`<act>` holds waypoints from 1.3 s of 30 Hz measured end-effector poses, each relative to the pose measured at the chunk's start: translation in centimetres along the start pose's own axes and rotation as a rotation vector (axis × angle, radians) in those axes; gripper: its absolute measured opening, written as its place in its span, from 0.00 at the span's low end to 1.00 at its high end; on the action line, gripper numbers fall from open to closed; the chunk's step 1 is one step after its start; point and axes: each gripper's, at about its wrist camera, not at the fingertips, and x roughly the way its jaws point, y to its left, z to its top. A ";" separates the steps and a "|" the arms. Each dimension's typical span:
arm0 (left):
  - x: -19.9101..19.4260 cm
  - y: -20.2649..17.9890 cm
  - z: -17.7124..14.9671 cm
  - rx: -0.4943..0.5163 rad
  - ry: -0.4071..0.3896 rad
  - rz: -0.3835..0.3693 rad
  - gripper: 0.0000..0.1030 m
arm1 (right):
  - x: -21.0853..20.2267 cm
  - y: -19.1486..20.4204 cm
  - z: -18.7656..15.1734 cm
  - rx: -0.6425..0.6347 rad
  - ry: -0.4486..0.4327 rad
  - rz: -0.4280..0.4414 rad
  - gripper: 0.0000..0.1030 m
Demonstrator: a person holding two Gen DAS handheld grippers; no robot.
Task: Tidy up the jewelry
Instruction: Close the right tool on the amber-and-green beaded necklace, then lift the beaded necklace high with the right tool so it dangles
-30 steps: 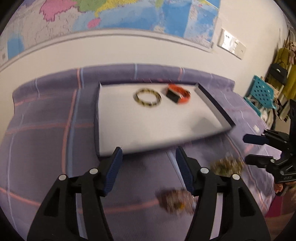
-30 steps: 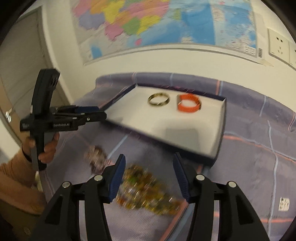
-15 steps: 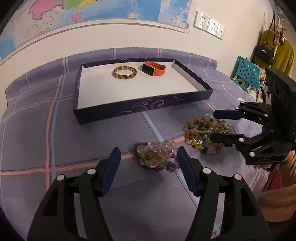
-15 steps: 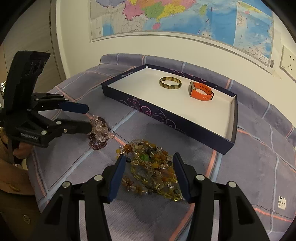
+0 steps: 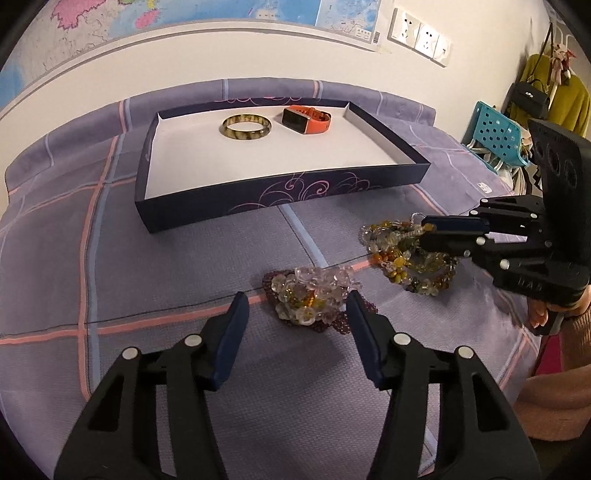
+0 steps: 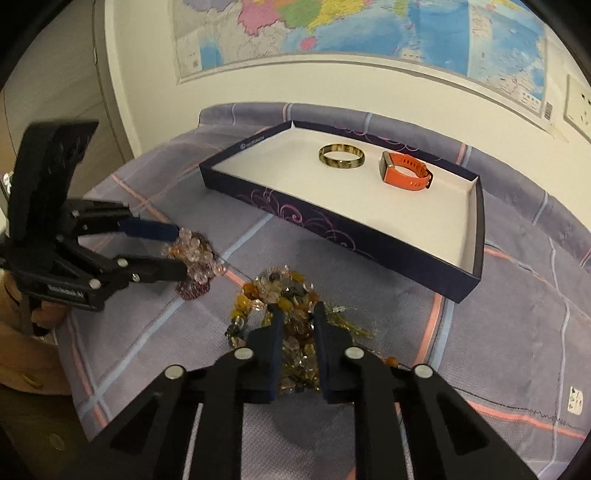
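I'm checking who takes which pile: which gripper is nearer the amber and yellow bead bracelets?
Right. The right gripper is shut on the amber and yellow bead bracelets. The left gripper, jaws closing, straddles the clear crystal bead bracelets beside them.

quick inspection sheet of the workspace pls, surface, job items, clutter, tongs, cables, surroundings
surface: purple checked cloth, pink and blue stripes.
job's things: dark tray holding a mottled bangle and an orange watch; clear bead pile and amber bead pile lie on the cloth outside the tray.
clutter: nothing seen on the cloth besides the jewelry.
tongs: left tongs closing, clear beads between the pads, not yet pressed; right tongs shut on the amber bead pile.
cables: nothing seen.
surroundings: wall map, wall sockets, teal chair, hanging bag and clothes.
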 end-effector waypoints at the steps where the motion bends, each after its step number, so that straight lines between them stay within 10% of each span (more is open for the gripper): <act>1: 0.0 0.0 0.0 -0.001 0.000 -0.003 0.49 | -0.2 -0.1 0.0 0.006 -0.006 0.002 0.06; 24: -2.0 1.4 0.6 -0.046 -0.052 -0.047 0.12 | -7.8 -3.5 3.7 0.167 -0.255 0.105 0.03; 27: -2.2 1.6 0.6 -0.046 -0.053 -0.052 0.12 | -9.0 -3.6 4.1 0.165 -0.289 0.095 0.03; 34: -1.7 0.6 0.4 0.024 -0.050 -0.016 0.49 | -10.7 -4.1 4.8 0.159 -0.330 0.081 0.03; 39: -0.4 0.4 0.9 0.035 -0.022 -0.016 0.36 | -10.2 -4.3 4.8 0.167 -0.314 0.082 0.03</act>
